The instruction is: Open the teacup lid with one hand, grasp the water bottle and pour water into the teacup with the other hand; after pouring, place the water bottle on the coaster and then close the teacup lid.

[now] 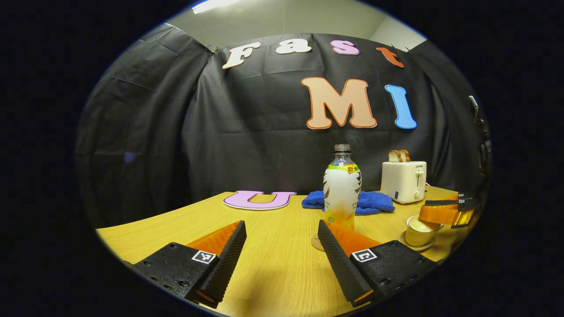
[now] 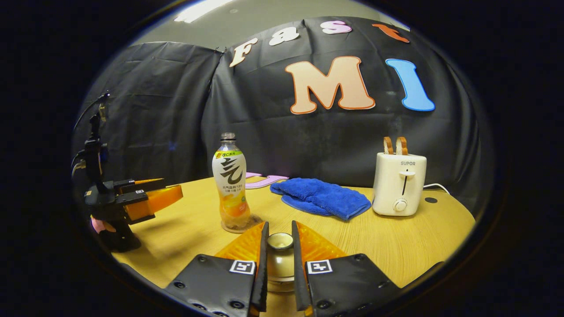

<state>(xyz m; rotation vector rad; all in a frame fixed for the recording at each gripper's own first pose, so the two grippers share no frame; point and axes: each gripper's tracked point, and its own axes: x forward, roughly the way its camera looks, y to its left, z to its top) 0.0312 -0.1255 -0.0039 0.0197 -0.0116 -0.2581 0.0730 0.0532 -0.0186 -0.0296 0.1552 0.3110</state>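
A clear water bottle [image 1: 342, 187] with a green-and-white label and no cap stands upright on a round coaster [image 1: 315, 242]. My left gripper [image 1: 281, 226] is open just short of it, with nothing between its fingers. In the right gripper view the bottle [image 2: 231, 182] stands on the coaster [image 2: 240, 227] at left centre. My right gripper [image 2: 279, 225] is shut on the knob of the cream teacup lid [image 2: 280, 241]. I cannot tell whether the lid rests on the cup. In the left gripper view the teacup [image 1: 418, 231] sits on its saucer at right, beside the right gripper [image 1: 445, 213].
A blue cloth [image 2: 321, 197] lies behind the bottle. A white toaster [image 2: 398, 182] with two bread slices stands at the back right of the wooden table [image 2: 410, 246]. The left gripper [image 2: 175, 189] and the hand holding it are at the table's left edge.
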